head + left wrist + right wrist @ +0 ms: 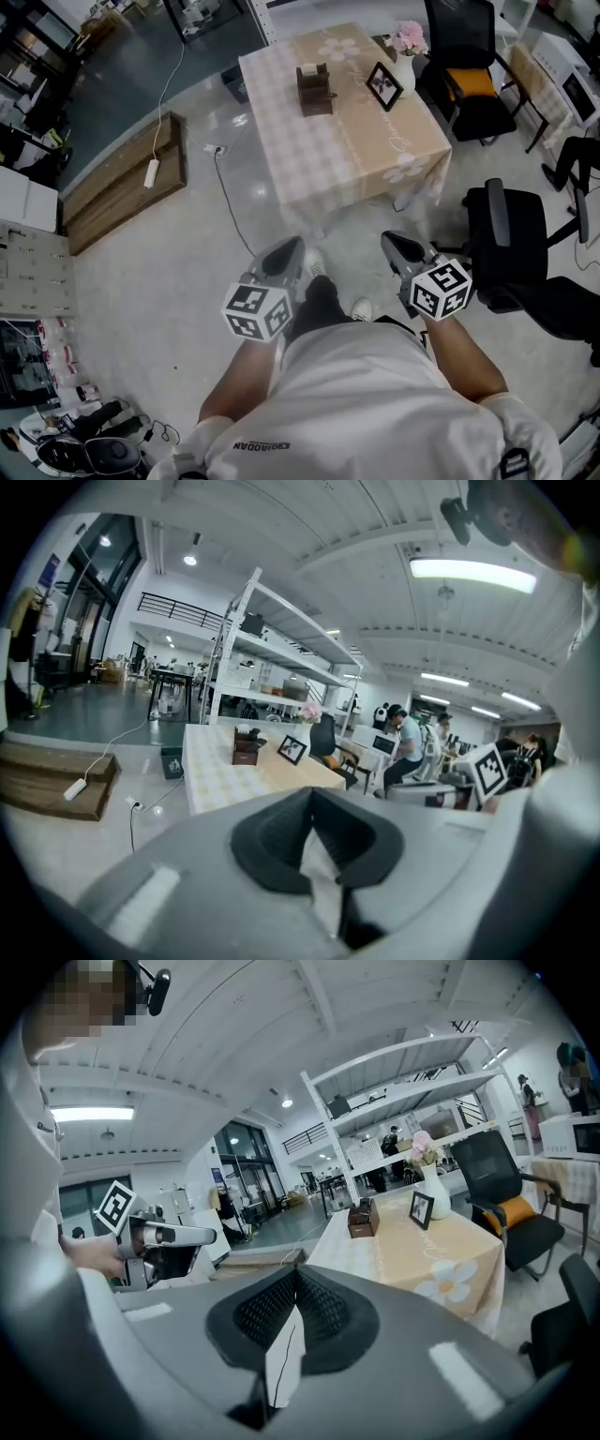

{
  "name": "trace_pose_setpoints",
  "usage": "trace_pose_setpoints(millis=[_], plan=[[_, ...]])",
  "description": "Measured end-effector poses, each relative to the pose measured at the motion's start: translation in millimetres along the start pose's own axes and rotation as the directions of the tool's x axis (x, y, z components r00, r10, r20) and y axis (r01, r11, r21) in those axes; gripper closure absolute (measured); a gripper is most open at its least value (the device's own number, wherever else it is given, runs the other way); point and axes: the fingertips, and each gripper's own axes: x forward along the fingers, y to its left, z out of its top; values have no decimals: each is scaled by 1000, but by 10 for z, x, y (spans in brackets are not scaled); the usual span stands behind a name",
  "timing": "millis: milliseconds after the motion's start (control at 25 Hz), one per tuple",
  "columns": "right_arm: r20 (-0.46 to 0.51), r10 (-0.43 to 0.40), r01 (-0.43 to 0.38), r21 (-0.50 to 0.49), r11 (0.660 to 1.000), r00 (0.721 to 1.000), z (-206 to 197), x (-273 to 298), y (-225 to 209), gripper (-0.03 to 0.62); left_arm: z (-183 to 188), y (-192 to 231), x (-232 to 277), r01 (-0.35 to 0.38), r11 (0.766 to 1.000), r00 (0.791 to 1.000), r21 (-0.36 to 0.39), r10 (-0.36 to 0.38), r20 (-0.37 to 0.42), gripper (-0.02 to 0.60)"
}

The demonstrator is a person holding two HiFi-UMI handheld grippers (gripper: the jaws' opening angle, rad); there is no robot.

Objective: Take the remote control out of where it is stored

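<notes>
A small brown storage box (315, 89) stands on the table (349, 150) with the checked and flowered cloth, well ahead of me. Something dark sticks out of its top, but I cannot make out a remote control. The box also shows in the left gripper view (247, 746) and the right gripper view (360, 1218). My left gripper (291, 246) and right gripper (389, 239) are held side by side in front of my body, short of the table's near edge. The left gripper (311, 794) and the right gripper (296, 1271) are both shut and empty.
A photo frame (384, 85) and a vase of pink flowers (406, 56) stand right of the box. A black office chair (511, 244) is close on my right, and another with an orange cushion (469, 80) beyond the table. A wooden platform (122, 183) with a power strip (151, 172) lies left.
</notes>
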Motion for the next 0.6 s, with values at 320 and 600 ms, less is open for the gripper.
trace_pose_setpoints(millis=[320, 600], plan=[[-5, -8, 8, -36, 999, 1000, 302, 430, -291, 589, 312, 341, 433, 17, 1000, 1000, 8, -17, 22, 578], [-19, -21, 20, -31, 999, 1000, 542, 956, -534, 589, 575, 799, 828, 29, 999, 999, 19, -29, 15, 578]])
